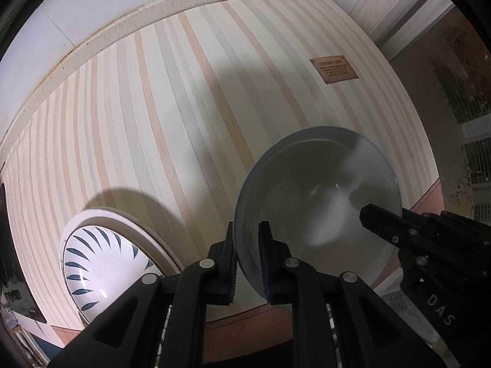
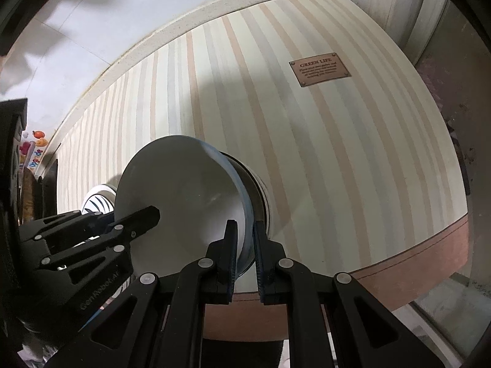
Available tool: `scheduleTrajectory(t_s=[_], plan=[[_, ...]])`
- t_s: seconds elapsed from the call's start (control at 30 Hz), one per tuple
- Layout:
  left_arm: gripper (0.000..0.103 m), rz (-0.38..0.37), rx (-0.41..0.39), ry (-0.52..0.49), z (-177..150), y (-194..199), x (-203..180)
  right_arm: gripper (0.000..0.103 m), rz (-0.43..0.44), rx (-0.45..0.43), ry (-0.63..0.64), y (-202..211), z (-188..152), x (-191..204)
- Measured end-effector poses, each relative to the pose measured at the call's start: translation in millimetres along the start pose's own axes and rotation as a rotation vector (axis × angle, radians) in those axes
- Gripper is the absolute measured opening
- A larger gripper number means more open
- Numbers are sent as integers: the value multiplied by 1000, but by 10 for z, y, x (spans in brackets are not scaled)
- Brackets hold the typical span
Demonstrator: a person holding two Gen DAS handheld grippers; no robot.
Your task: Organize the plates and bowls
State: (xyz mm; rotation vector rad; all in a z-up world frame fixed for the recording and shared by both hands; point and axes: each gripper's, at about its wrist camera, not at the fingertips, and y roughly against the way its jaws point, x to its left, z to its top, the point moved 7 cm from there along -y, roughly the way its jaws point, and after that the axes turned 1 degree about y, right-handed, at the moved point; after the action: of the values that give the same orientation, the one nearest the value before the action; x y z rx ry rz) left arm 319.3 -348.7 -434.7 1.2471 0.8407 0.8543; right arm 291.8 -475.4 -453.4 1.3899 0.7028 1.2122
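Observation:
A pale bowl with a blue rim [image 1: 310, 184] is held above the striped table [image 1: 184, 107] by both grippers. My left gripper [image 1: 247, 245] is shut on the bowl's left rim. My right gripper [image 2: 245, 245] is shut on the bowl's right rim; the bowl [image 2: 184, 196] also fills the middle of the right wrist view. In the left wrist view the right gripper [image 1: 380, 217] reaches in from the right. A white plate with blue leaf marks [image 1: 101, 263] lies on the table at the left, partly hidden behind the bowl in the right wrist view [image 2: 98, 199].
A small brown plaque [image 1: 334, 70] lies on the tablecloth at the far right. The table's reddish front edge [image 2: 414, 260] runs close below the grippers. A white wall ledge [image 1: 92, 40] borders the table's far side. Colourful items [image 2: 33, 147] sit far left.

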Motion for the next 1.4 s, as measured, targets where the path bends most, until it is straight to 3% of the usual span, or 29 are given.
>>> scheduleTrajectory(t_s=[0.3,0.53,0.6,0.67,0.73,0.83,0.93,1.0,1.07,1.2,1.4], plan=[[11,-17,-32,0,-22,188,-3,17,-5,3,-28,23,-51,-35],[12,-28,-134,-34,-167,742,-66,18,-31,-62,-9,359,-217,20],[12,-35,-165,-42,-246,930,-63,29,-52,-109,10,586,-304,72],[12,-45,-210,-54,-356,1166,-64,51,-66,-159,20,821,-392,128],[15,-49,-250,-67,-460,1374,-70,60,-88,-210,33,1071,-484,189],[26,-55,-297,-80,-575,1608,-91,76,-104,-266,44,1376,-615,284],[41,-60,-339,-90,-671,1807,-81,83,-122,-309,47,1617,-739,363],[72,-63,-356,-89,-716,1894,-67,85,-140,-330,47,1750,-813,414],[82,-69,-382,-82,-761,1992,-36,86,-157,-354,53,1871,-877,466],[90,-78,-421,-66,-814,2138,11,89,-169,-408,49,2126,-1025,552],[91,-107,-452,-52,-872,2305,55,92,-181,-475,42,2436,-1167,621]])
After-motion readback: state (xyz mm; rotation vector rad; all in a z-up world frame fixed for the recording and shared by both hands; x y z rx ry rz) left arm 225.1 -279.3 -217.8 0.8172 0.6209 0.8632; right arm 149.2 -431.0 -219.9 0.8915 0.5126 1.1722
